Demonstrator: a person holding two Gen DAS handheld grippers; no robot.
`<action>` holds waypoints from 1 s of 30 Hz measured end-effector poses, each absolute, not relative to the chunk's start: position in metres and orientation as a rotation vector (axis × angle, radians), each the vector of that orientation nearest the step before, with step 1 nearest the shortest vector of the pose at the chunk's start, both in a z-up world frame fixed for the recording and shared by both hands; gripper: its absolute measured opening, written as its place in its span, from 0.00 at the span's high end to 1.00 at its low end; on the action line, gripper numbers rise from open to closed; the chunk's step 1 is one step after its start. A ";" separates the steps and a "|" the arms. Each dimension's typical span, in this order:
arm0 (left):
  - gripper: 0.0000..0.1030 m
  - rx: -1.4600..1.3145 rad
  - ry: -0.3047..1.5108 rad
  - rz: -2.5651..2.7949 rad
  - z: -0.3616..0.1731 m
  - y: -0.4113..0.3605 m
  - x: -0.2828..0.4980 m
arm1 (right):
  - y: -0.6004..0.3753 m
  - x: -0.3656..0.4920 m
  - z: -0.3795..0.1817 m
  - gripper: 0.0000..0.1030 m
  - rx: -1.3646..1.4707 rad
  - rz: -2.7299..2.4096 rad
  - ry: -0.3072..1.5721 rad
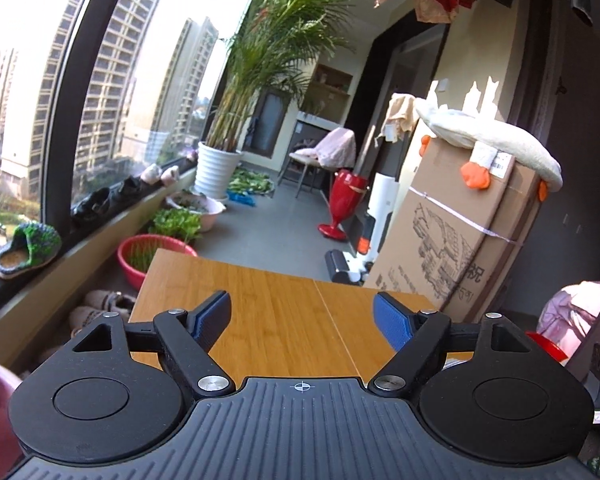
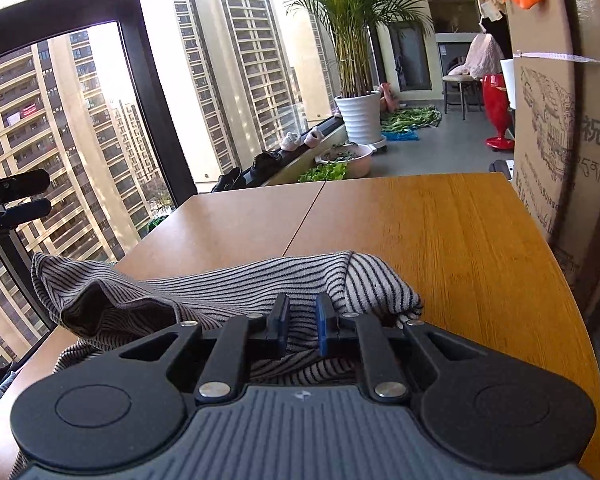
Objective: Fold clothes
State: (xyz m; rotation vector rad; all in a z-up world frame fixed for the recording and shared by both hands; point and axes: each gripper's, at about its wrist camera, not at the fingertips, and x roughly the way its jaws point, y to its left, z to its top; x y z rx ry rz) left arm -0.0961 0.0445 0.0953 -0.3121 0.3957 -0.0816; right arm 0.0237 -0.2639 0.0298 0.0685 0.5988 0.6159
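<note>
A striped garment [image 2: 228,292], grey-white with thin dark lines, is seen bunched on the near part of the wooden table [image 2: 440,224], with one rumpled end reaching toward the table's left edge. A fold of it is pinched by the right claw [image 2: 302,322], whose blue pads are drawn narrow with the fabric gathered between and beneath them. The rest of the table's top is seen bare beyond the cloth, a seam running across it.

The left claw [image 1: 302,316] is held wide apart above the table [image 1: 284,300], and nothing is caught between its fingers [image 1: 392,320]. In the right wrist view the same claw is glimpsed at the left border, against the window.

A large cardboard box [image 1: 452,236] is stood just beside the table's right side, and a plush goose [image 1: 496,140] is laid on top of it. Farther off, a potted palm [image 1: 224,160] in a white ribbed pot is placed by the window, and shoes [image 1: 24,248] are lined along the sill.
</note>
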 end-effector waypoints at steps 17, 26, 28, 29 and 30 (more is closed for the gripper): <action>0.24 -0.123 0.521 -0.052 0.015 -0.006 -0.066 | -0.262 0.013 0.011 0.85 0.063 0.611 0.567; 0.15 -0.050 0.513 -0.038 0.013 -0.004 -0.017 | -0.251 0.044 0.009 0.82 0.107 0.581 0.563; 0.14 -0.039 0.511 -0.034 0.013 -0.002 -0.008 | -0.248 0.050 0.008 0.82 0.114 0.572 0.561; 0.14 -0.036 0.509 -0.032 0.013 -0.002 -0.006 | -0.247 0.053 0.008 0.82 0.111 0.566 0.559; 0.14 -0.035 0.507 -0.030 0.014 -0.002 -0.005 | -0.245 0.055 0.008 0.82 0.109 0.561 0.557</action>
